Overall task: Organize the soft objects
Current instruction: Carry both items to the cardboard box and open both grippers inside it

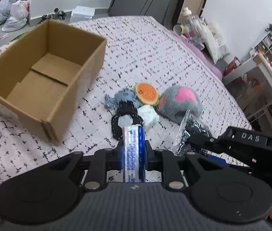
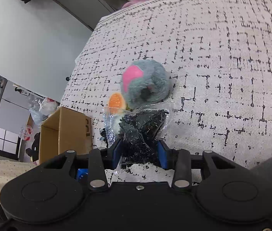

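Bedspread background; right gripper clamps bead bag.

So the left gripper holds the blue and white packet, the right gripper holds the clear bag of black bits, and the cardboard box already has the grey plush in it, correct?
Not quite. The cardboard box is empty in the left wrist view; the grey plush lies on the bedspread beside it. The left gripper does hold the blue and white packet, and the right gripper the clear bag of black bits.
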